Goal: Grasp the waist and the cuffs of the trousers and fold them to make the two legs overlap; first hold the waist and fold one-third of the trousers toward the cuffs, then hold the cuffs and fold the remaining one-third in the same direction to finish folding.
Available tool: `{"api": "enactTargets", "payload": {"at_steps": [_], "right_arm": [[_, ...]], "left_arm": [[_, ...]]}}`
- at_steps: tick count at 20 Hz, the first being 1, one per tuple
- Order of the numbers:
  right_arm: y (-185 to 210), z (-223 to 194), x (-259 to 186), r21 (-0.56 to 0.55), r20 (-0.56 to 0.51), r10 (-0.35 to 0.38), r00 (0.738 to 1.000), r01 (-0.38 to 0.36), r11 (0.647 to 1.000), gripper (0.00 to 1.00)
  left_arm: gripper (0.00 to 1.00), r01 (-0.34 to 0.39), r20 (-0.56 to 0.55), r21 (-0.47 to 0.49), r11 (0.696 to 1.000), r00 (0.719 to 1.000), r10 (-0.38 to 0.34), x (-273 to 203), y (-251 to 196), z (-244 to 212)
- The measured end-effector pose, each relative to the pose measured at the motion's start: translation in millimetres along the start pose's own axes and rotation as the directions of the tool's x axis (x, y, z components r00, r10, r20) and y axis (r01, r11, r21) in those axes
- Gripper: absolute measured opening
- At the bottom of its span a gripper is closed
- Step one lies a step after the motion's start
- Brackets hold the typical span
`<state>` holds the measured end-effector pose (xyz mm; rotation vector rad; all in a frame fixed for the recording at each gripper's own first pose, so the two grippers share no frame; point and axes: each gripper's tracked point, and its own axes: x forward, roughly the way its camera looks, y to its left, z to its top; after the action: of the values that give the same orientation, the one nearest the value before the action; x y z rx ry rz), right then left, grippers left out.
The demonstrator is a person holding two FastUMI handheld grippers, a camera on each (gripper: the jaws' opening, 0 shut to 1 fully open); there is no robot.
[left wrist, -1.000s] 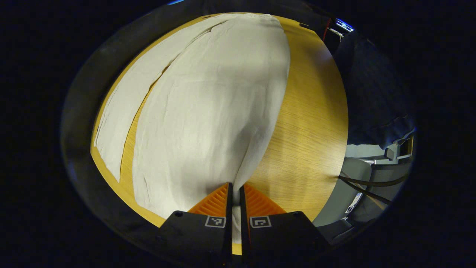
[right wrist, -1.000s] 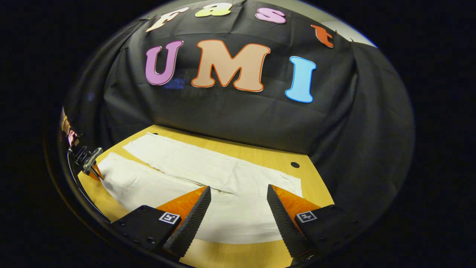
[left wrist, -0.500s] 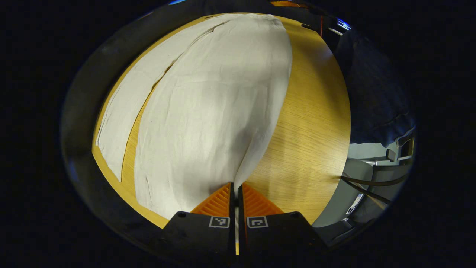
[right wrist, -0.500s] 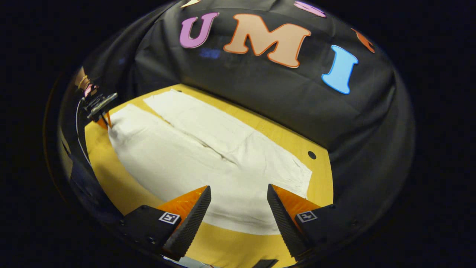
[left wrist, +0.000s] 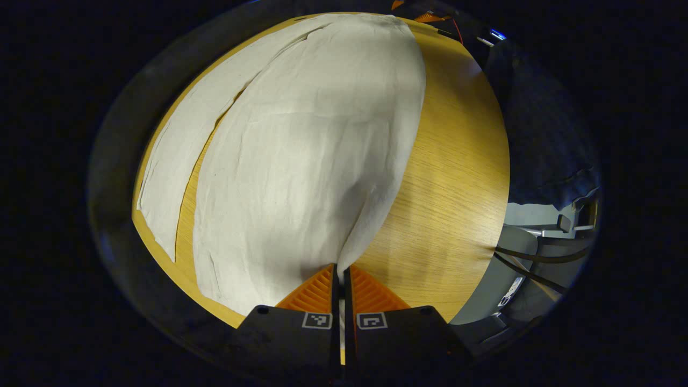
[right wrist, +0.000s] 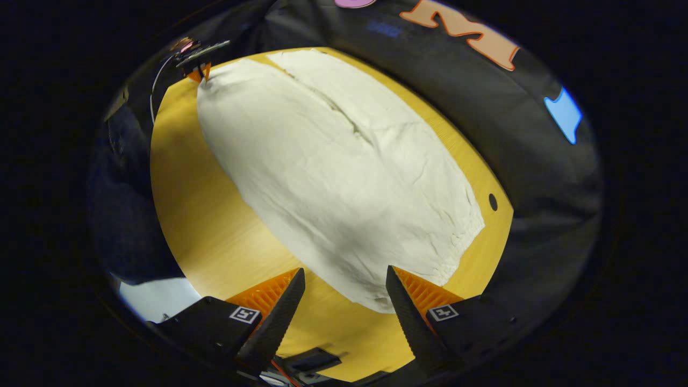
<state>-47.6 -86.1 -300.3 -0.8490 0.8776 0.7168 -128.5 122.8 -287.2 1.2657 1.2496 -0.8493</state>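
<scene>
Pinching cuff corner of trousers (left wrist: 301, 156), left gripper (left wrist: 338, 271) clamped to lift leg | right gripper (right wrist: 344, 279) spread wide over waist corner, ready to grab | table (right wrist: 215, 226)

Each gripper (left wrist: 338, 274) (right wrist: 344, 279) has ribbed wedge-shaped fingers on black blocks bearing small square black-and-white markers.

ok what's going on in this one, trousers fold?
Yes, early in it. A person works two handheld grippers over pale trousers spread flat on a wooden table. The left gripper has its jaws shut on the corner of the near leg's cuff, with the cloth pulled up into a ridge. The right gripper hangs above the waist corner with its jaws wide open, nothing held yet. The two legs lie side by side and do not overlap, so no fold is made.
</scene>
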Motion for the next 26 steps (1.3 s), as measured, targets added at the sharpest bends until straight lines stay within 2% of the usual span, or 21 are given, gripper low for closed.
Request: {"api": "enactTargets", "payload": {"at_steps": [5, 8, 12, 13, 14, 15, 17, 18, 20, 22, 23, 24, 25, 26], "right_arm": [[-3, -33, 36, -0.01, -0.146, 0.107, 0.984, -0.109, 0.994, 0.96], [-2, -38, 49, 0.0, -0.181, 0.153, 0.972, -0.155, 0.988, 0.96], [9, -38, 52, -0.02, -0.205, 0.223, 0.953, -0.232, 0.972, 0.88], [8, -37, 53, -0.025, -0.219, 0.227, 0.949, -0.238, 0.971, 0.74], [6, -39, 54, -0.015, -0.235, 0.227, 0.945, -0.237, 0.971, 0.8], [1, -38, 54, 0.0, -0.249, 0.221, 0.943, -0.228, 0.974, 0.79], [-5, -37, 56, 0.026, -0.272, 0.208, 0.939, -0.209, 0.978, 0.6], [-8, -37, 56, 0.025, -0.279, 0.2, 0.939, -0.201, 0.979, 0.46], [-13, -36, 59, 0.017, -0.276, 0.18, 0.944, -0.182, 0.983, 0.25], [-14, -36, 59, 0.02, -0.274, 0.177, 0.945, -0.179, 0.984, 0.17], [-15, -35, 59, 0.018, -0.275, 0.175, 0.945, -0.177, 0.984, 0.17], [-14, -36, 59, 0.031, -0.288, 0.177, 0.941, -0.176, 0.984, 0.11], [-15, -36, 59, 0.048, -0.289, 0.182, 0.94, -0.175, 0.983, 0.11], [-15, -36, 58, 0.056, -0.291, 0.185, 0.939, -0.176, 0.983, 0.06]], "left_arm": [[0.02, 0.009, -0.023, 0.001, 1.0, 1.0, -0.009, -1, -1, 1], [0.02, 0.014, -0.037, -0.001, 1.0, 0.999, -0.014, -1, -2, 1], [0.02, 0.02, -0.051, 0.001, 1.0, 0.999, -0.02, -1, -1, 1], [0.02, 0.022, -0.054, 0.001, 1.0, 0.998, -0.022, 0, 0, 0], [0.02, 0.024, -0.058, 0.0, 1.0, 0.998, -0.024, 0, -1, 0], [0.02, 0.026, -0.061, -0.001, 1.0, 0.998, -0.026, 0, 0, 0], [0.02, 0.031, -0.066, -0.003, 1.0, 0.997, -0.031, 0, -1, 0], [0.02, 0.034, -0.069, -0.005, 0.999, 0.997, -0.034, 0, -1, 1], [0.02, 0.039, -0.072, -0.011, 0.999, 0.997, -0.04, -1, 0, 1], [0.02, 0.046, -0.074, -0.012, 0.999, 0.996, -0.047, 0, 0, 0], [0.02, 0.052, -0.076, -0.014, 0.999, 0.996, -0.053, 0, 1, 0], [0.02, 0.059, -0.079, -0.017, 0.998, 0.995, -0.06, 0, 0, 0], [0.02, 0.066, -0.082, -0.021, 0.998, 0.994, -0.068, -1, 0, 0], [0.02, 0.073, -0.085, -0.024, 0.997, 0.994, -0.075, -1, -1, 0]]}}
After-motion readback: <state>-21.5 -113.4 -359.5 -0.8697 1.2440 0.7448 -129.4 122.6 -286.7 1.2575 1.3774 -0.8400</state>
